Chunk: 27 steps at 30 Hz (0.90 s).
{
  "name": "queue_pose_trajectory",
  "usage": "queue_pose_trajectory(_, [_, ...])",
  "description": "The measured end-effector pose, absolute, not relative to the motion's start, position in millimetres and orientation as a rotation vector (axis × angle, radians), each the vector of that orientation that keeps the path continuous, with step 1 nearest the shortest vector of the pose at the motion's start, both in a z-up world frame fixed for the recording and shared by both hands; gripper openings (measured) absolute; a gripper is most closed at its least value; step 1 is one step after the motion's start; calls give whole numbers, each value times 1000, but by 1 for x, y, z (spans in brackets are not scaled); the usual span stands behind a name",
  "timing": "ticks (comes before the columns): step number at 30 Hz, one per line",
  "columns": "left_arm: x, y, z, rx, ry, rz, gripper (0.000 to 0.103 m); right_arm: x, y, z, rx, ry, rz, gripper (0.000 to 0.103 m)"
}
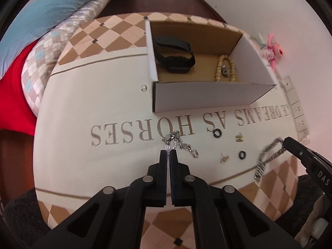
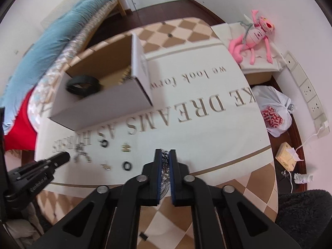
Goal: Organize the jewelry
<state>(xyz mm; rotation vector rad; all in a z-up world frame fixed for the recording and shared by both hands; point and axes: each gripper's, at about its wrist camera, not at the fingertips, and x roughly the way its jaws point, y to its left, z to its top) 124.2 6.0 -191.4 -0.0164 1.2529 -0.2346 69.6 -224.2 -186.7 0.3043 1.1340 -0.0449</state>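
My left gripper is shut on the end of a thin silver chain that lies on the table cloth. My right gripper is shut on a thick silver chain; in the left wrist view that chain hangs from it above the cloth. An open cardboard box holds a black watch and a wooden bead bracelet. Two black rings and two small gold pieces lie loose between the grippers.
The round table wears a cream cloth with printed words. A bed with a blue pillow stands to the left. A pink plush toy, a white plastic bag and wall sockets are to the right.
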Motion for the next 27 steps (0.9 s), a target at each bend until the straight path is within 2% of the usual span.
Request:
queue_pose_trajectory(7, [118,20,-166,-83,1219,-243,1,66,-222,-154,357,1075,25,3])
queue_pose_trajectory(13, [127,25,-192,-160,1288,-173,9,66,-226,-168,364,1097,3,3])
queue_pose_trajectory(14, [129,23,-201,-146,1314,-150,13,65,-228,-173,366,1107,-2,3])
queue_pose_trajectory(15, [131,21,-209,-137,1333,-135,33,64,-230,-181,372,1122,-9,3])
queue_pose_trajectory(16, [131,21,-213,-131,1338,-127,63,62,-232,-189,379,1136,-17,3])
queue_pose_trajectory(17, [132,19,-217,-125,1340,-118,75,61,-234,-195,383,1146,-26,3])
queue_pose_trajectory(18, [133,17,-221,-121,1333,-112,80,59,-235,-201,384,1155,-35,3])
queue_pose_trajectory(27, [151,-15,-228,-8,1309,-70,80,56,-240,-226,384,1183,-71,3])
